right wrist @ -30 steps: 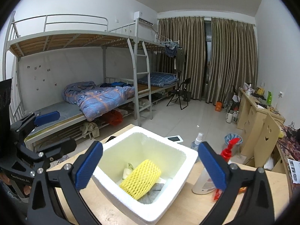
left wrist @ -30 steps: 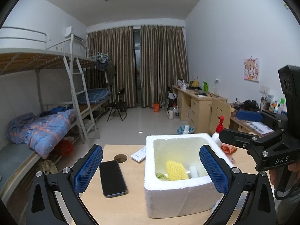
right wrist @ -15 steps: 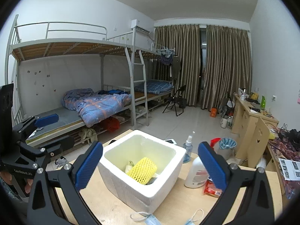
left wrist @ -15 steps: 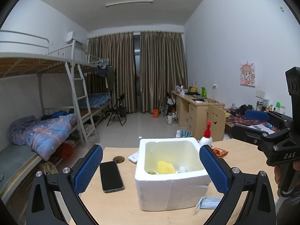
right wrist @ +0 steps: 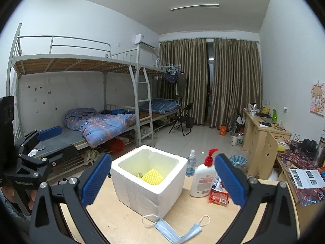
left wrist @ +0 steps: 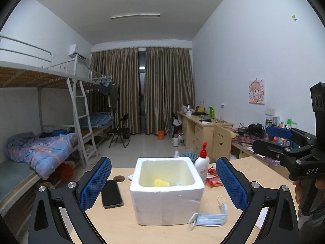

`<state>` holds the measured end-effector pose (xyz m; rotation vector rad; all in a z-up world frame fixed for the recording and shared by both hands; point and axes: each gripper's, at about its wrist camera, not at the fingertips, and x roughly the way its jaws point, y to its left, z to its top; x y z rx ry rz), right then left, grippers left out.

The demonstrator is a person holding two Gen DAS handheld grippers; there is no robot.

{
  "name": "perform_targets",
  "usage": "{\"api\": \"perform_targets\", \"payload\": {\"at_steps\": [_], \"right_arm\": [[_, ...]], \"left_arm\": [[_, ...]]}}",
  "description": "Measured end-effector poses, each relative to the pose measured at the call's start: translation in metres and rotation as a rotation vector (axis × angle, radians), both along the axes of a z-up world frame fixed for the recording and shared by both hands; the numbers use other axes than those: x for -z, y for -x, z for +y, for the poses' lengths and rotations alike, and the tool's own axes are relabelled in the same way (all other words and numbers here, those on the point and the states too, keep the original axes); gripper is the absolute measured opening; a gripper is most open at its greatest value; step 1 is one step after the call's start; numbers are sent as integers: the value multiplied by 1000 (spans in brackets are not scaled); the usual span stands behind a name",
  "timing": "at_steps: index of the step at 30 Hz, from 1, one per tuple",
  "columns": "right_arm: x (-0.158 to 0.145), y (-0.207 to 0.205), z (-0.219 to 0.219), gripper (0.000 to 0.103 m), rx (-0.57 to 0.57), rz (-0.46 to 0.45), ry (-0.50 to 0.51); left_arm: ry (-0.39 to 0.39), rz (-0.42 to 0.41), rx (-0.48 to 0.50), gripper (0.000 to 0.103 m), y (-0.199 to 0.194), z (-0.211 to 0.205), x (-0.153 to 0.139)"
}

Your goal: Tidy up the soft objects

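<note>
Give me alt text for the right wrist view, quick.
Open right tongs hover above a wooden table holding a white foam box with a yellow foam net sleeve inside. A blue disposable face mask lies just in front of the box; a white red-pump lotion bottle stands to its right.

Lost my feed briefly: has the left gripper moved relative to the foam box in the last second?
Yes. The left gripper has pulled back from the foam box, which now looks smaller and shows the face mask before it.

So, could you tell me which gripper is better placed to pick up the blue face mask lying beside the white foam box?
Probably the right gripper: the blue face mask lies centred below its open jaws, while for the left gripper it sits off to the right.
</note>
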<state>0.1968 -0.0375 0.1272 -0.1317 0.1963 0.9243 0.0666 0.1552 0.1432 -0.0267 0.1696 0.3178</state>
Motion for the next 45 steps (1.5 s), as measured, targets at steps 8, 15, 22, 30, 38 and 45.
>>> {"api": "perform_targets", "payload": {"at_steps": [8, 15, 22, 30, 38, 45], "right_arm": [[2, 16, -27, 103, 49, -7, -54], [9, 32, -46, 103, 75, -15, -64], [14, 42, -67, 103, 101, -14, -94], [26, 47, -88, 103, 175, -15, -91], [42, 59, -109, 103, 221, -39, -120], [70, 64, -115, 103, 282, -22, -90]], "left_arm": [[-6, -32, 29, 103, 19, -22, -1], [-15, -45, 49, 103, 29, -40, 1], [-23, -50, 80, 103, 33, -51, 2], [-28, -51, 162, 103, 30, -69, 20], [-22, -65, 188, 103, 29, -80, 41], [3, -54, 227, 103, 22, -88, 66]]}}
